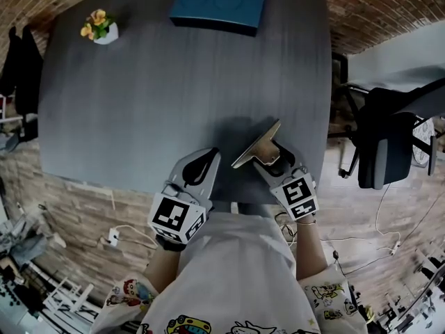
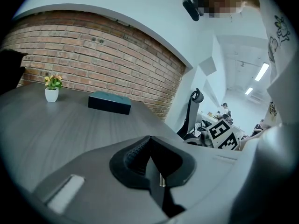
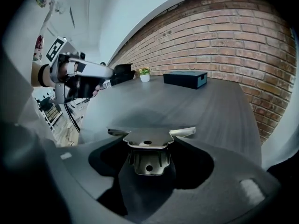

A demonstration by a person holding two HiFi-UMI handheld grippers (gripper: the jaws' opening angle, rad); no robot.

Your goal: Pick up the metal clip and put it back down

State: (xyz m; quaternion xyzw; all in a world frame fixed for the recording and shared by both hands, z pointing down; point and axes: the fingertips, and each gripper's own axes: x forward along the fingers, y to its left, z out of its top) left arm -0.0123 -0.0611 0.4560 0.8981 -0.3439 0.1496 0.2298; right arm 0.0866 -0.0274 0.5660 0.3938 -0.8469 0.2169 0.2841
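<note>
While left tongs [image 1: 204,160] sit clenched, empty, right tongs [image 3: 147,158] grasp metal clip [image 3: 148,135] over grey table [image 1: 174,82].

We see the right gripper [image 3: 148,166] with its dark jaws holding a shiny silver metal clip [image 3: 148,141]. The wide flat plate of the clip points forward over the grey wood-grain surface [image 3: 205,106]. Far on this surface lies a flat dark blue box [image 3: 185,79] and, left of it, stands a small white pot with yellow flowers [image 3: 145,75]. Behind them is a red brick wall [image 3: 224,31].
</note>
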